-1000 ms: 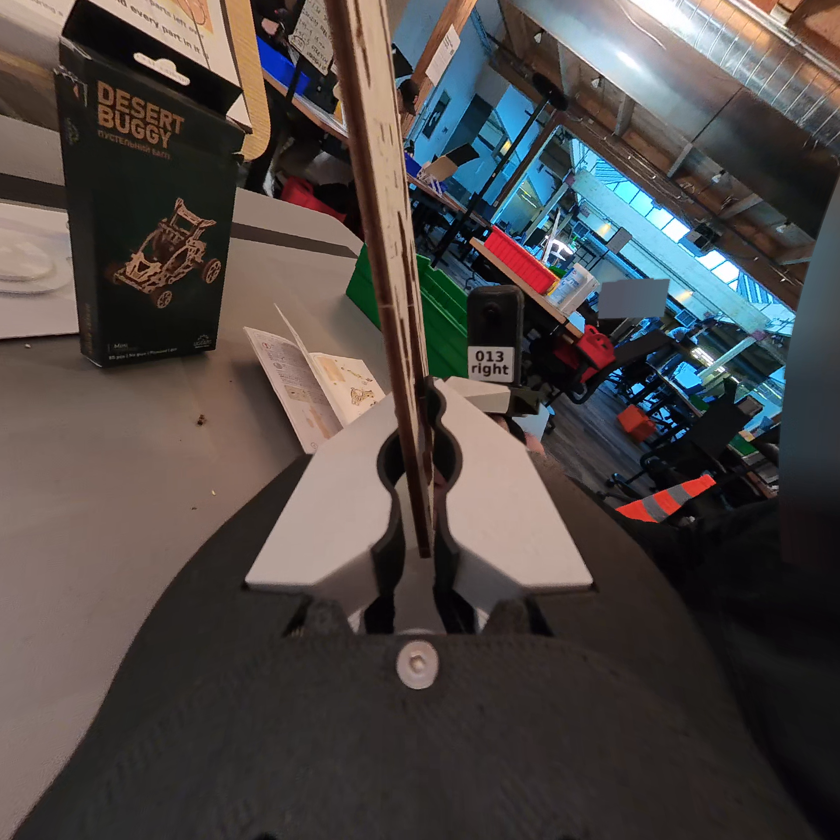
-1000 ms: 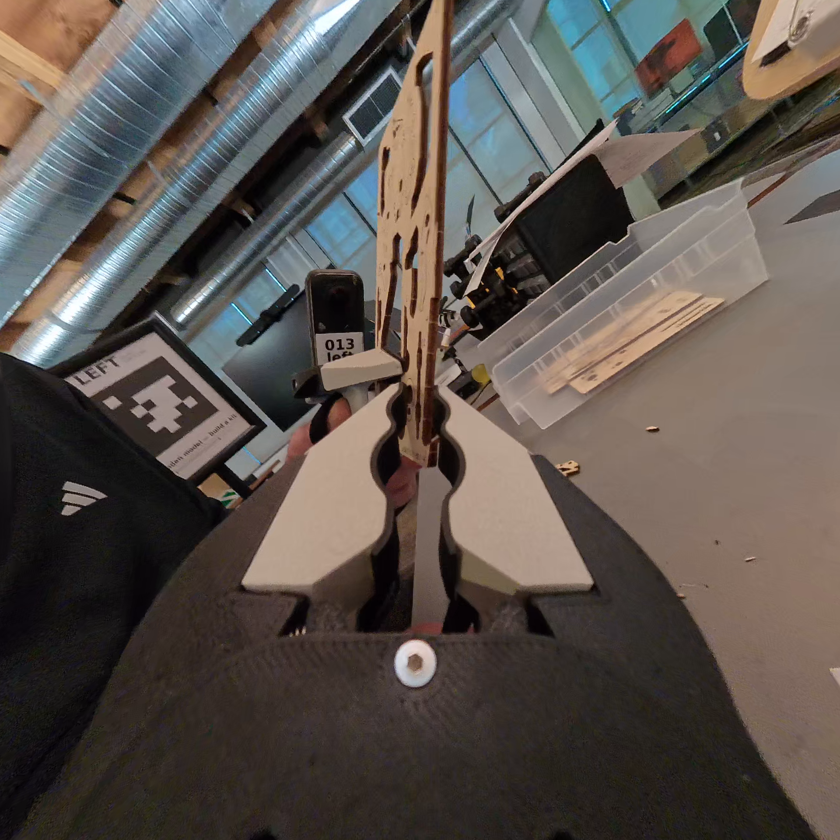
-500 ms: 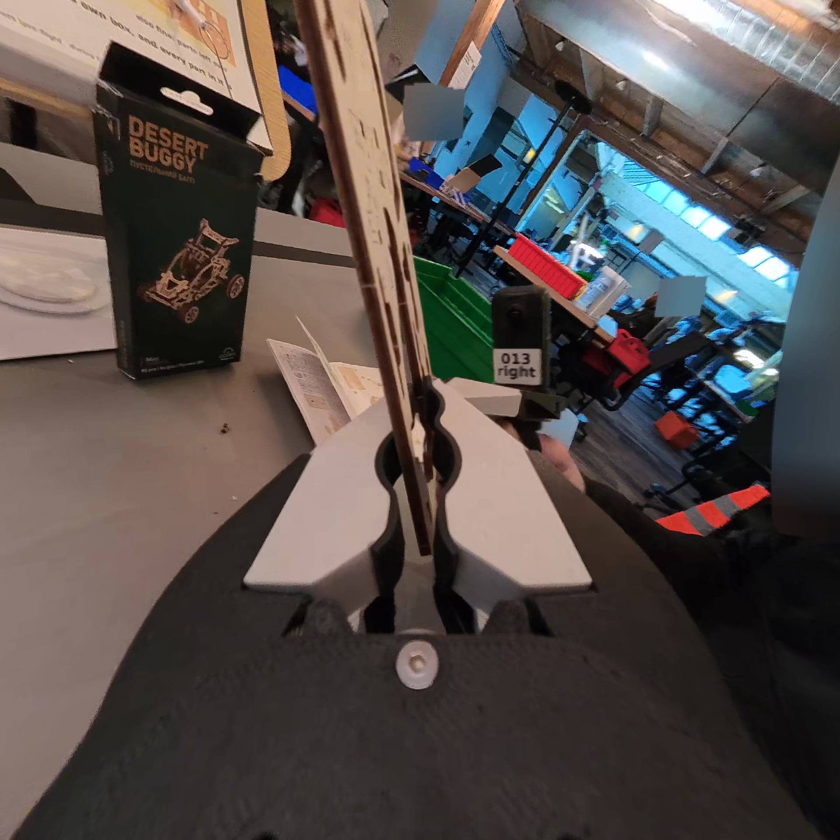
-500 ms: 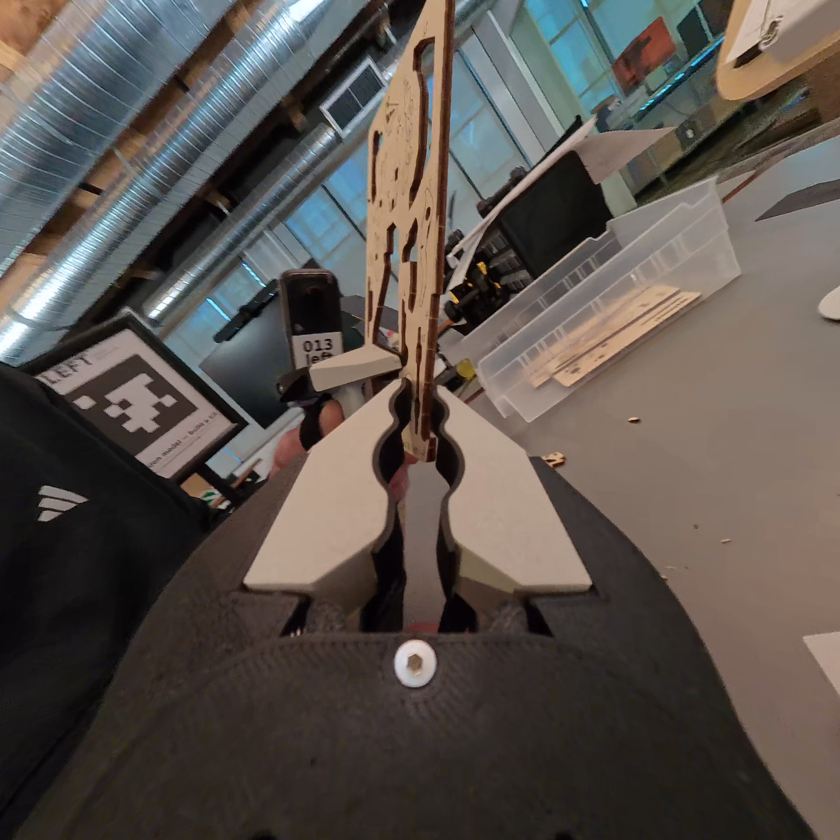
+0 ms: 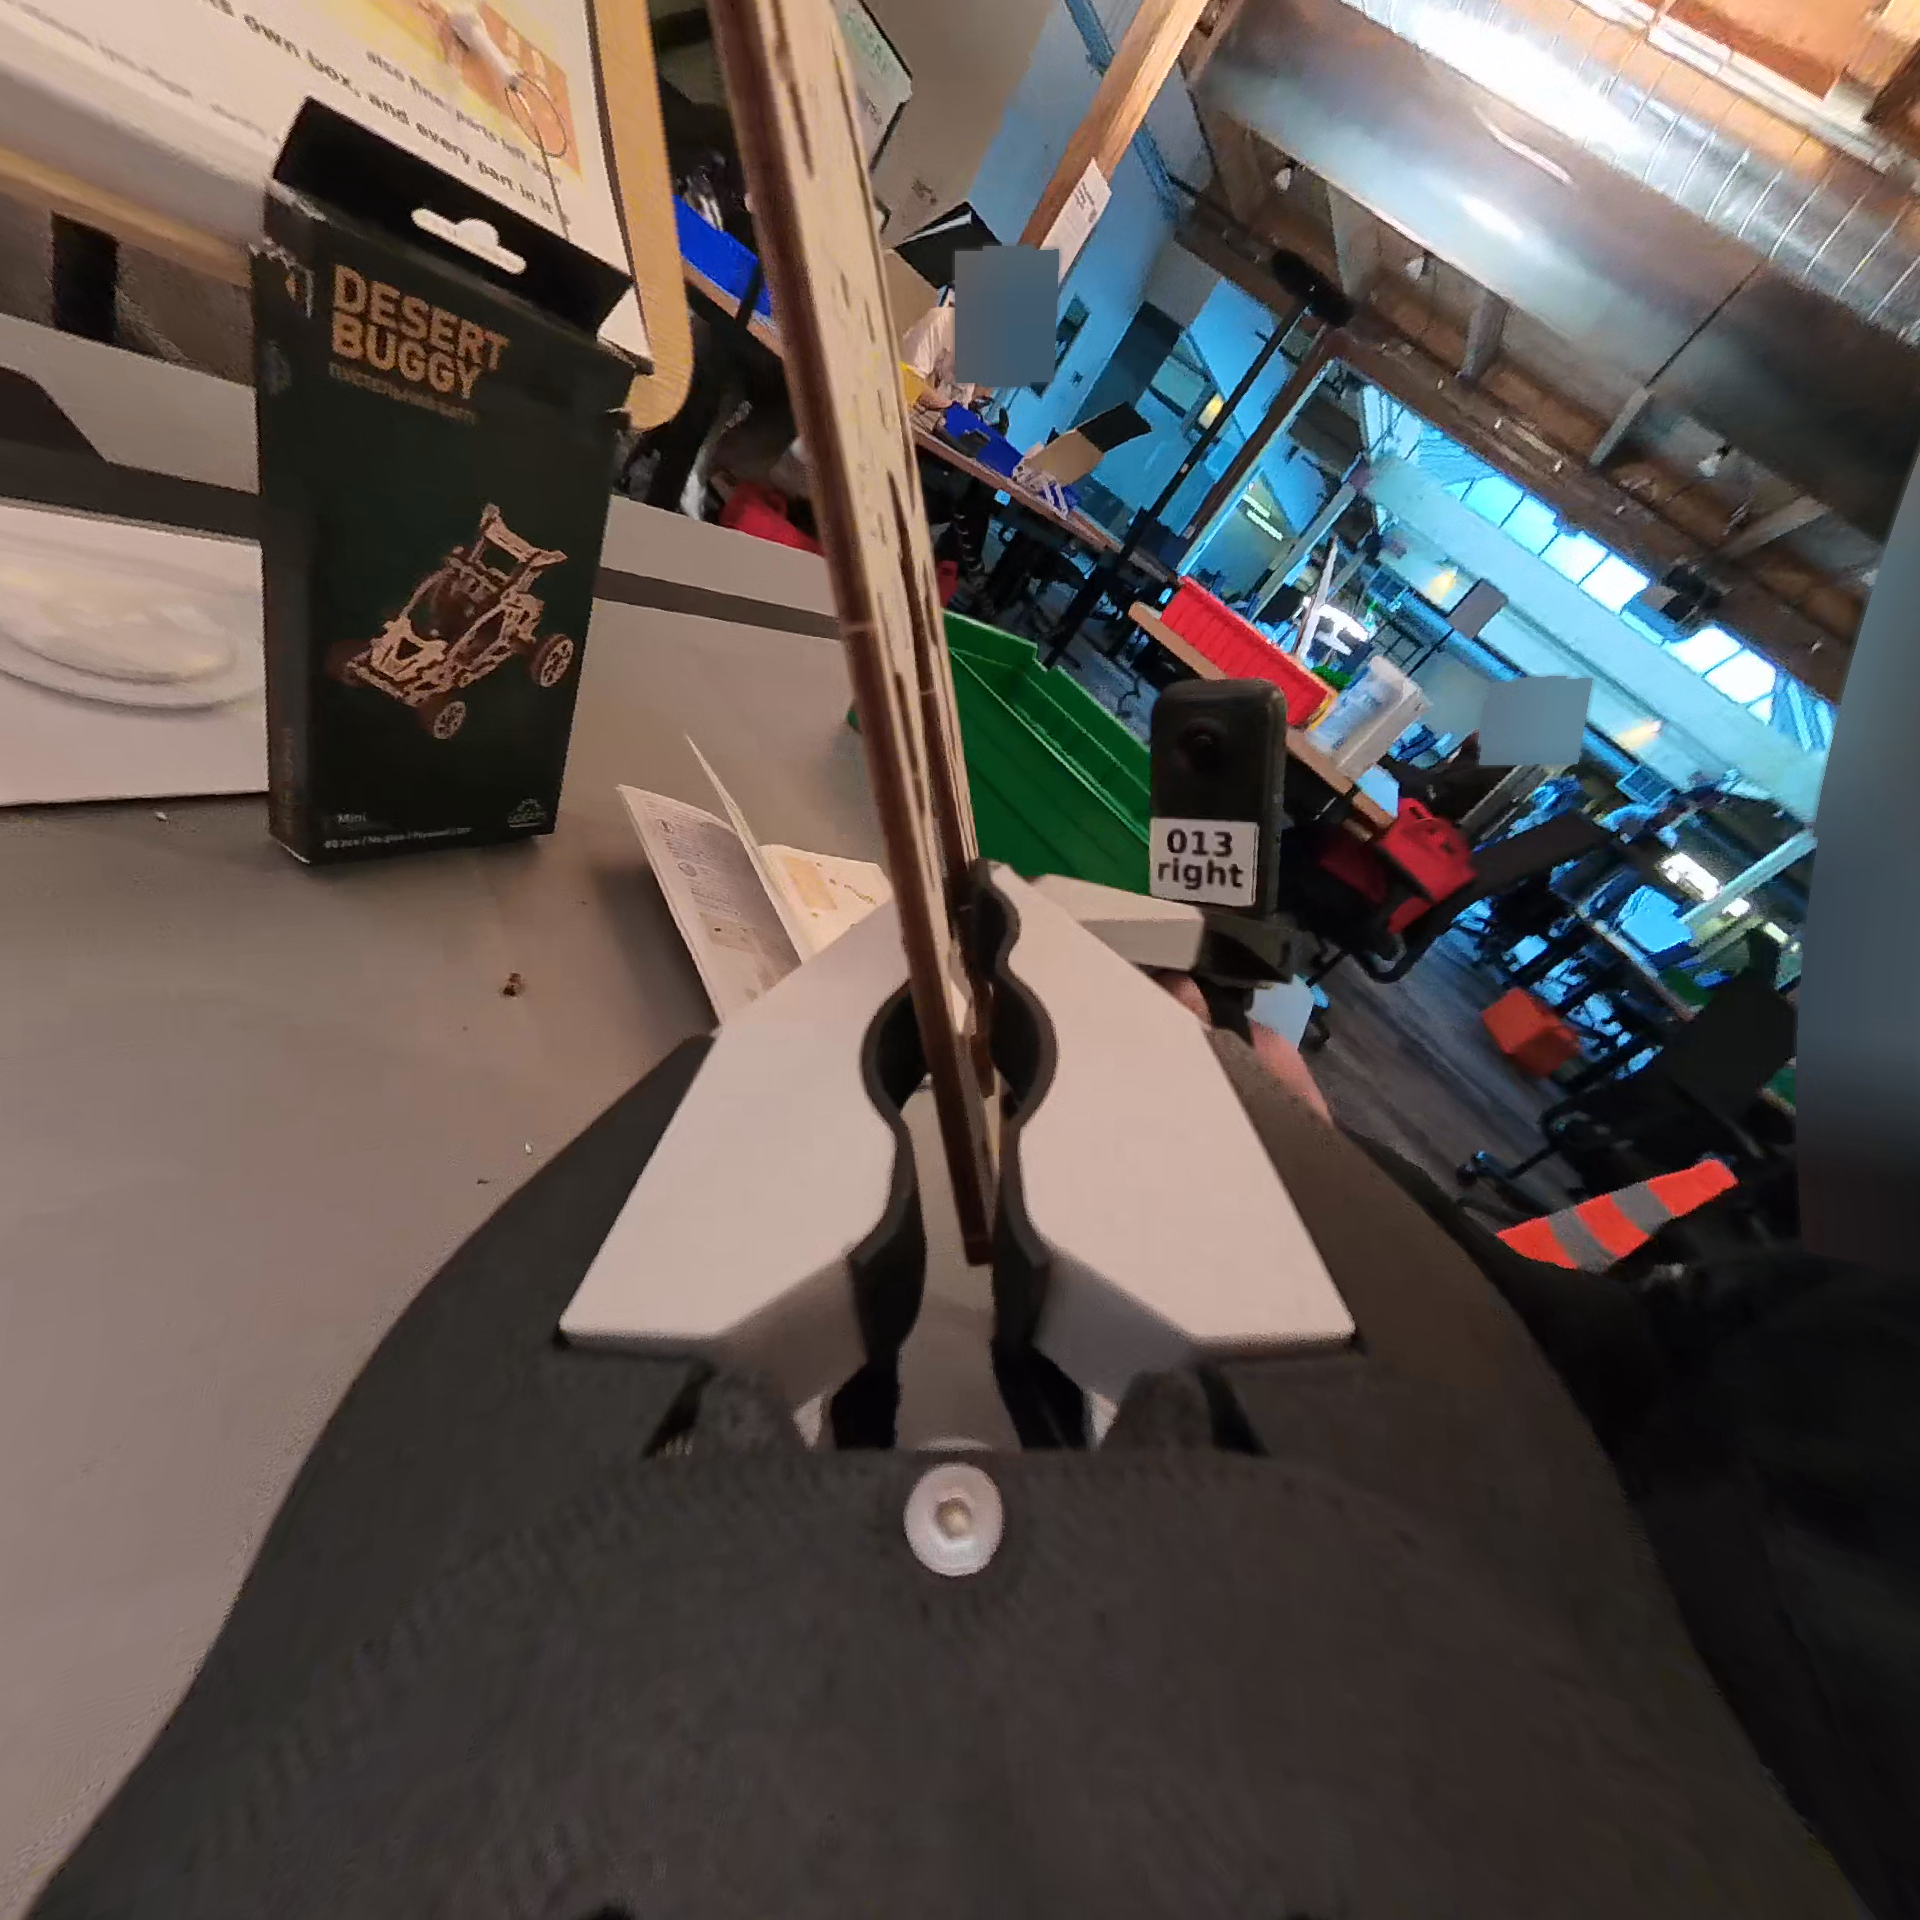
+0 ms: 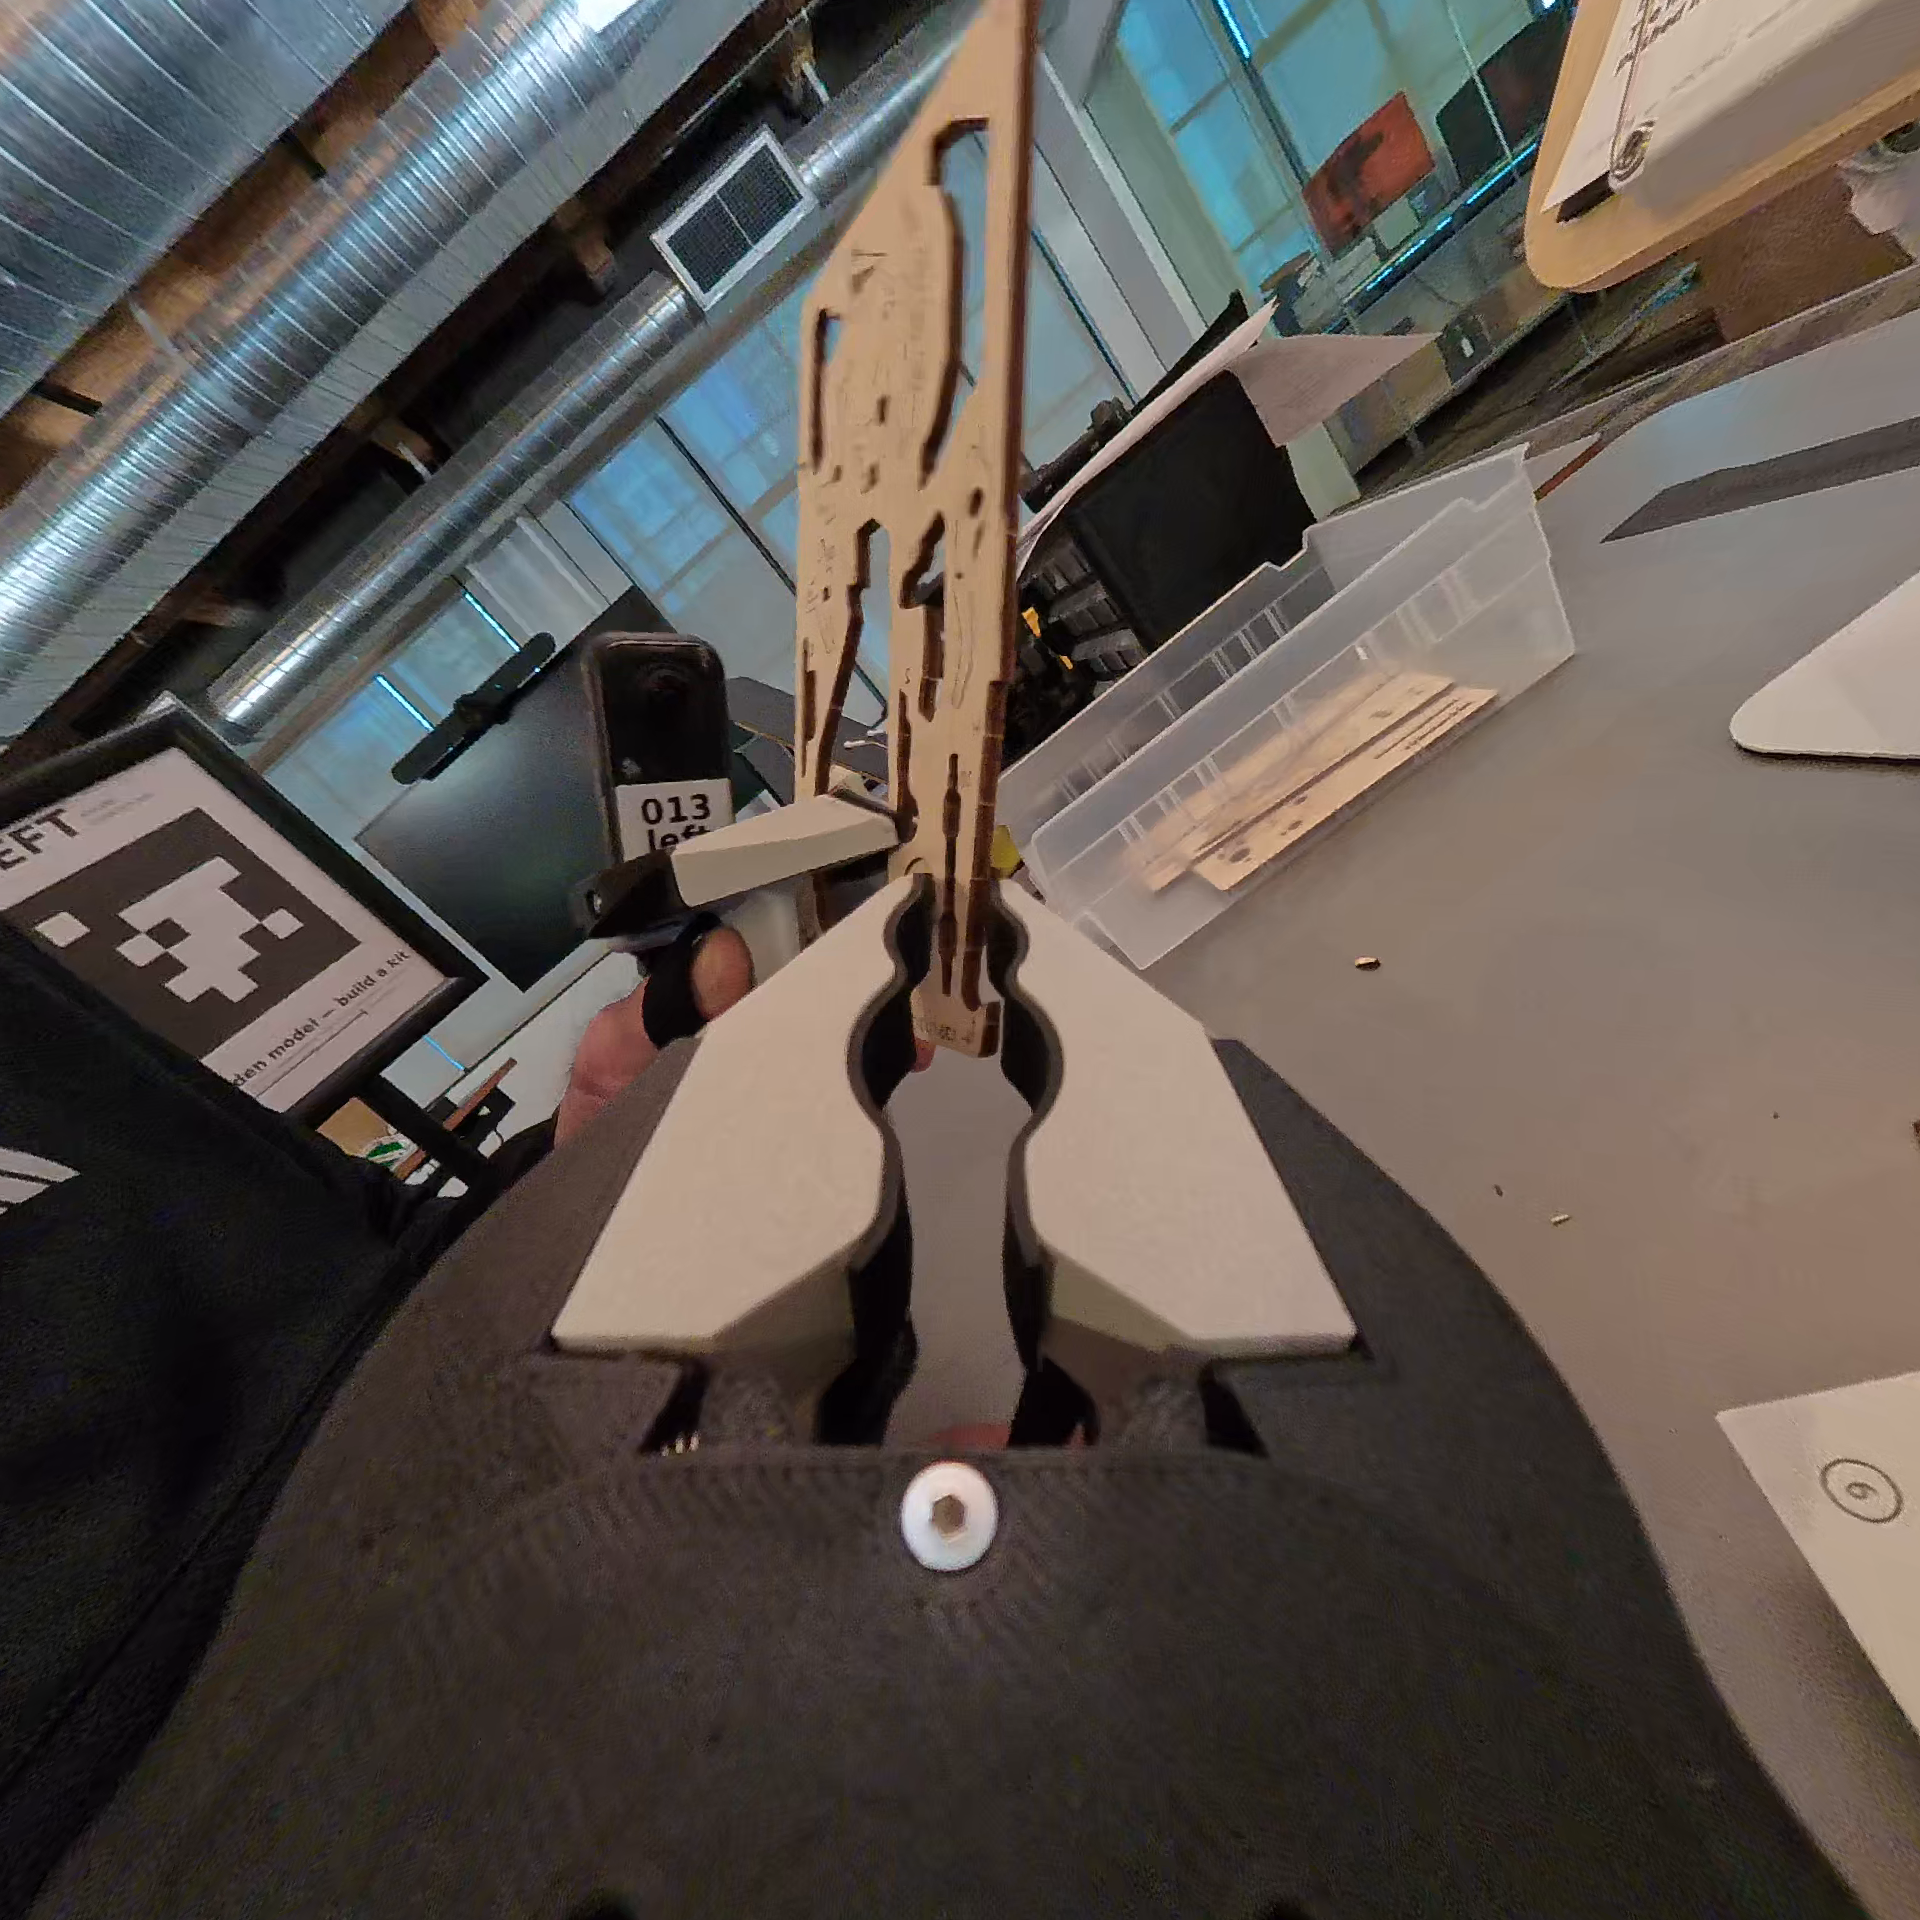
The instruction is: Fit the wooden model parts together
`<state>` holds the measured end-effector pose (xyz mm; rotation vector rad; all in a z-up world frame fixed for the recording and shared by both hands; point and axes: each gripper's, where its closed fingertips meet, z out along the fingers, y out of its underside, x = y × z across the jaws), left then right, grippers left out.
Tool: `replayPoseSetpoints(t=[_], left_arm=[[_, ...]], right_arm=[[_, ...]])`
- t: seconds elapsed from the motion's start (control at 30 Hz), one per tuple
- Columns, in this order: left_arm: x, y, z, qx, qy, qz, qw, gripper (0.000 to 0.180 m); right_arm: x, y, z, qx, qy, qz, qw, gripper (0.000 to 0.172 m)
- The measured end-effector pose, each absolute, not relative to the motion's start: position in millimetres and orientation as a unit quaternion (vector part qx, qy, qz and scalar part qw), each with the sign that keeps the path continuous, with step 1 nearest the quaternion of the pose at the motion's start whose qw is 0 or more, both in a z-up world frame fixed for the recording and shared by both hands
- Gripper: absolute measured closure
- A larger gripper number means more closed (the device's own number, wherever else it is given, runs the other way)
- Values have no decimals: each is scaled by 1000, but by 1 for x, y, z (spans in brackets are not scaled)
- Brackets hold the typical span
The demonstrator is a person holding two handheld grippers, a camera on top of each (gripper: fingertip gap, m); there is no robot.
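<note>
A thin laser-cut wooden sheet stands upright between both grippers, above the grey table. My left gripper is shut on the sheet's lower part, which runs deep between its fingers. The sheet also shows in the right wrist view, with several cut-out slots. My right gripper is shut on the sheet's bottom corner, and both its fingertips touch it. One finger of the right gripper reaches the sheet from the right in the left wrist view. One finger of the left gripper reaches it from the left in the right wrist view.
A dark model box stands on the table at the left, with an open booklet and a green bin beyond it. A clear bin holds more wooden sheets. White paper lies at the right, and a framed sign at the left. My two grippers' fingertips are within a few centimetres of each other.
Both grippers have kept hold of the sheet and swung together, so the box and the clear bin shifted in view. The right fingertips closed a little, then eased apart slightly.
</note>
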<state>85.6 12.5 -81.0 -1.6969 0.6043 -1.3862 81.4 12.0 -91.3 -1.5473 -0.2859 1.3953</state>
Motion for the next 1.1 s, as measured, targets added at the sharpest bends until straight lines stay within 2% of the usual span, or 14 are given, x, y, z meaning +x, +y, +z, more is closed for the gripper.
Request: replayPoseSetpoints(t=[0.07,0.17,0.63,0.87,0.97,1.1], left_arm=[[82,15,-80,-673,229,-566,417,180],[83,14,-79,-669,224,-579,409,180],[87,12,-86,-684,264,-514,445,179],[85,16,-88,-693,276,-454,488,179],[84,18,-93,-701,305,-386,516,179],[79,23,-95,-701,263,-457,480,179]], right_arm=[[81,8,-92,-641,-135,573,492,158],[84,8,-92,-644,-136,568,494,165],[83,17,-102,-691,-117,519,490,163],[80,23,-106,-723,-121,437,521,162],[78,28,-111,-732,-115,413,529,162],[77,29,-113,-735,-132,407,526,160]])
